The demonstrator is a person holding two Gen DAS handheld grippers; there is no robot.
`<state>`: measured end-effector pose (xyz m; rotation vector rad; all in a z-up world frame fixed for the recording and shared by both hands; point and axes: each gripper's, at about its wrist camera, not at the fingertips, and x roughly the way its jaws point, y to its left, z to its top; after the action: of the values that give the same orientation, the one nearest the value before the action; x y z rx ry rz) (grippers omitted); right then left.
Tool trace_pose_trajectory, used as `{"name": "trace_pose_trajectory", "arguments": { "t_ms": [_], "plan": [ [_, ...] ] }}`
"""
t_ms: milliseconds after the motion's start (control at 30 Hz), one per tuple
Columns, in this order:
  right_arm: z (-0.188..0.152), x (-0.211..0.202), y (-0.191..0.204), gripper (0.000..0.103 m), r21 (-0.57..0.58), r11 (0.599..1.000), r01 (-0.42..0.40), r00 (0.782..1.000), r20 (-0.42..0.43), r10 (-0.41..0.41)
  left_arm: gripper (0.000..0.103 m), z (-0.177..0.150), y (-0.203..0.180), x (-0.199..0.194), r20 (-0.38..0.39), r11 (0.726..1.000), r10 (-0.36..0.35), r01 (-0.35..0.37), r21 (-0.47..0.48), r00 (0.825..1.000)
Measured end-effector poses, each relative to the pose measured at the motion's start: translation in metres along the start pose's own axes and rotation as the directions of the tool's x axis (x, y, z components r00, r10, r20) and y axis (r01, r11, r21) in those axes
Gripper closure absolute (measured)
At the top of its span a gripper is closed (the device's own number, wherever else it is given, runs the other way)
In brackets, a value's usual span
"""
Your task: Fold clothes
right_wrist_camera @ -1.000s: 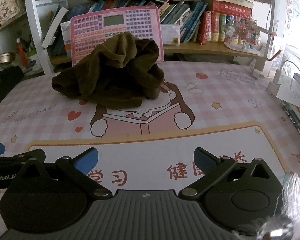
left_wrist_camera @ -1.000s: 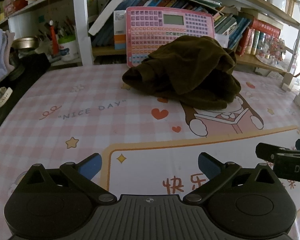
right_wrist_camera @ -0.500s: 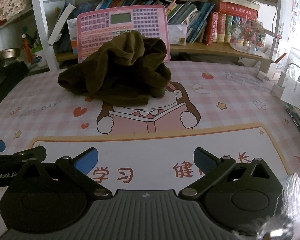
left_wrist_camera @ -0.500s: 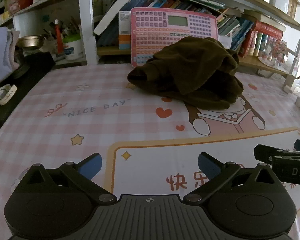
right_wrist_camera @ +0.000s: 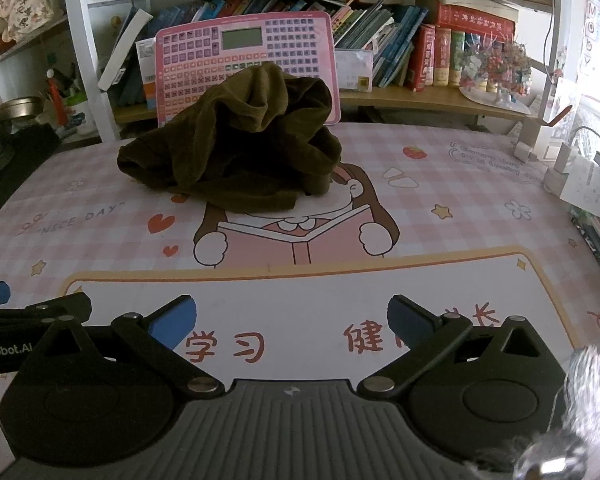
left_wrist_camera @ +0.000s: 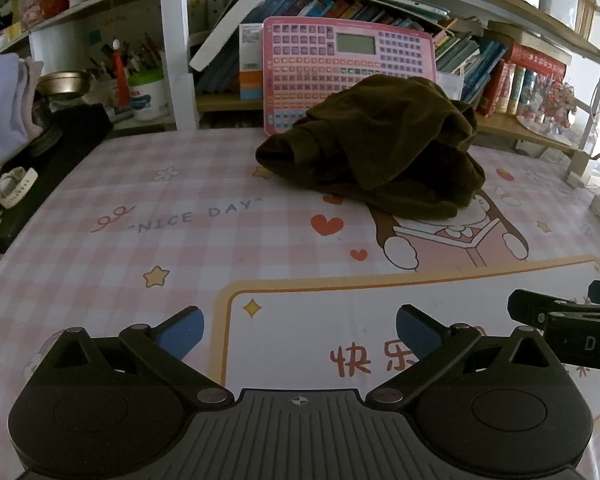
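Observation:
A dark olive-brown garment (left_wrist_camera: 380, 152) lies crumpled in a heap at the far middle of the pink checked table mat (left_wrist_camera: 172, 240). It also shows in the right wrist view (right_wrist_camera: 240, 152). My left gripper (left_wrist_camera: 298, 326) is open and empty, low over the near part of the mat, well short of the garment. My right gripper (right_wrist_camera: 290, 316) is open and empty, beside the left one. The right gripper's side shows at the right edge of the left wrist view (left_wrist_camera: 568, 320).
A pink toy keyboard (left_wrist_camera: 348, 64) leans on the bookshelf just behind the garment. Books (right_wrist_camera: 420, 52) fill the shelf. A black item with a white watch (left_wrist_camera: 16, 186) lies at the left edge. Plugs and cables (right_wrist_camera: 556, 164) sit at the right edge.
Both grippers have shifted slightly, so the garment appears a little further right in each view. Both stay open and empty. The garment has not moved.

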<state>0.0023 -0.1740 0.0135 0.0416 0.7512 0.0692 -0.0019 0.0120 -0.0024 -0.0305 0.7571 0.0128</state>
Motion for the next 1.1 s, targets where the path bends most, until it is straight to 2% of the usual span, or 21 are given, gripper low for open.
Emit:
{"name": "trace_pose_trajectory", "arguments": {
  "t_ms": [800,1100],
  "plan": [
    [-0.014,-0.007,-0.023,0.0,0.017,1.0,-0.016,1.0,-0.023,0.016,0.0,-0.009,-0.025,-0.006,-0.013,1.0,-0.011,0.011,0.016,1.0],
    [-0.01,0.0,-0.038,0.0,0.004,0.999,-0.046,0.999,-0.028,0.046,0.0,-0.006,-0.04,-0.002,-0.019,1.0,0.023,-0.023,0.004,1.0]
  ]
}}
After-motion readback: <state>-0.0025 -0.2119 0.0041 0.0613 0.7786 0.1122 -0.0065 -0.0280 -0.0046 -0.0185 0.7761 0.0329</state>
